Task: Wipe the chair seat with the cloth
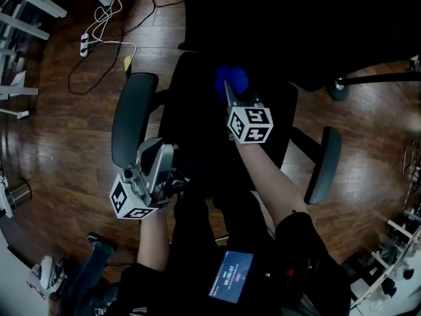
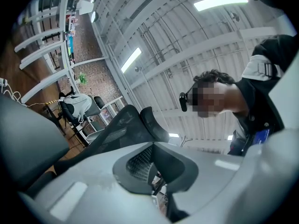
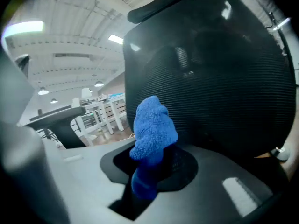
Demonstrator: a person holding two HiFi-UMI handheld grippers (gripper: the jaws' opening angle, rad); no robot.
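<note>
My right gripper (image 1: 228, 92) pinches the blue cloth (image 3: 152, 129) above the black chair seat (image 1: 194, 127). My left gripper (image 1: 158, 160) is closed, holding nothing.

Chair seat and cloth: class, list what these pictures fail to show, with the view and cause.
Chair seat: head view, too dark to show dirt or wiped patches; the person's arm covers part.
Blue cloth: right gripper view, lower end hidden between the jaws; whether it touches the seat is unclear.
</note>
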